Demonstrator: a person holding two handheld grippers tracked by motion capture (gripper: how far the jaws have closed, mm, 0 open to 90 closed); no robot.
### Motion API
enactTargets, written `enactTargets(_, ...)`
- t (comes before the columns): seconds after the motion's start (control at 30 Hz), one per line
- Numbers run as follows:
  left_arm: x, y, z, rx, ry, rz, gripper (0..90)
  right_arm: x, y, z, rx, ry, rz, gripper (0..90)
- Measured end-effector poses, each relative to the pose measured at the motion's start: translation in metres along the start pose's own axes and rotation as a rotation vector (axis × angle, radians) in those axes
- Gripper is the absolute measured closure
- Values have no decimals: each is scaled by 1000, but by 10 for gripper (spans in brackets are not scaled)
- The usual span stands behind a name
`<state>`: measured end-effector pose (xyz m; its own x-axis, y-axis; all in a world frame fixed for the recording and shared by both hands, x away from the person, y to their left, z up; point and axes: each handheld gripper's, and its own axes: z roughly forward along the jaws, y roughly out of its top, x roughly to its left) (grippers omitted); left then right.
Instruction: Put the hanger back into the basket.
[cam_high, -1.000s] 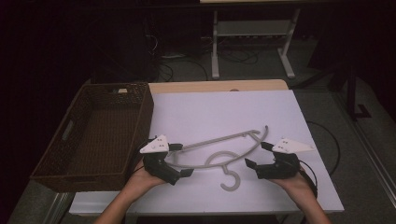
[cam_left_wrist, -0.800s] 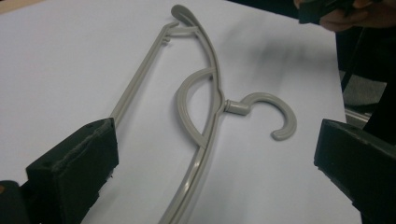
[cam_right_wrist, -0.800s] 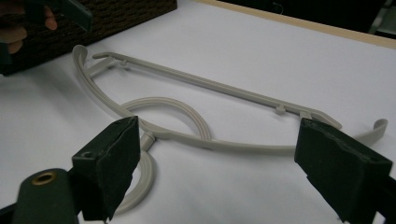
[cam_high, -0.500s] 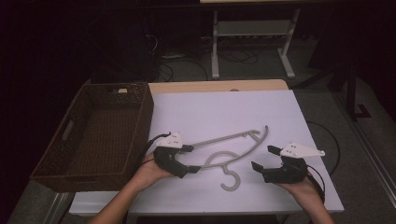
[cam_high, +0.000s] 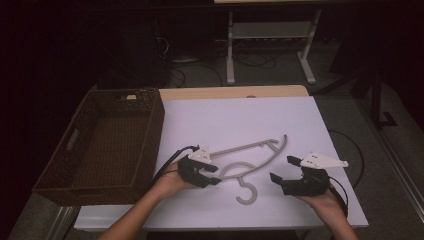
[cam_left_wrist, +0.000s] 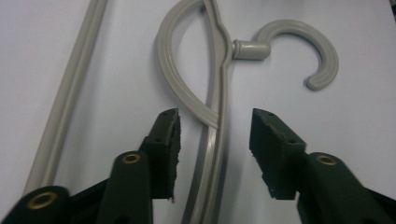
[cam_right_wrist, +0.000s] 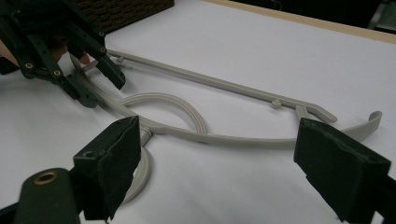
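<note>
The grey hanger (cam_high: 250, 162), flat on the white tabletop (cam_high: 300, 120), is being straddled at its shoulder bar by the left gripper (cam_left_wrist: 215, 135), whose jaws have just been closing without contact yet, while the right gripper (cam_high: 285, 170) is held apart nearby; full clamping is judged next.

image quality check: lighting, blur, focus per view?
High view: dim, surroundings near black, white table evenly lit, soft detail. Left gripper view: grey hanger sharp, slightly washed, no glare. Right gripper view: near pads soft, hanger in focus, corners darker.
</note>
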<state>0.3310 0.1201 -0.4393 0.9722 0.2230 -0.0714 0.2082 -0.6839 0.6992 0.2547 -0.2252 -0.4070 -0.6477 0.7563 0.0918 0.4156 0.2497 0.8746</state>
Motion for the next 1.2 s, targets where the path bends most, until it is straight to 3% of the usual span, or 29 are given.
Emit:
enactTargets(0.2, 1, -2, 5, 33, -2, 33, 649, -1, 0, 0, -1, -3, 0, 142)
enactTargets(0.37, 3, -3, 4, 29, -8, 32, 745, -2, 0, -1, -2, -8, 0, 143)
enactTargets(0.73, 4, -5, 5, 28, -17, 67, 789, -1, 0, -1, -3, -6, -1, 145)
enactTargets(0.97, 6, -6, 5, 18, -36, 56, 815, 0, 0, 0, -1, -2, -2, 147)
enactTargets(1.2, 4, -3, 5, 35, -18, 46, 823, 0, 0, 0, -1, -3, -2, 148)
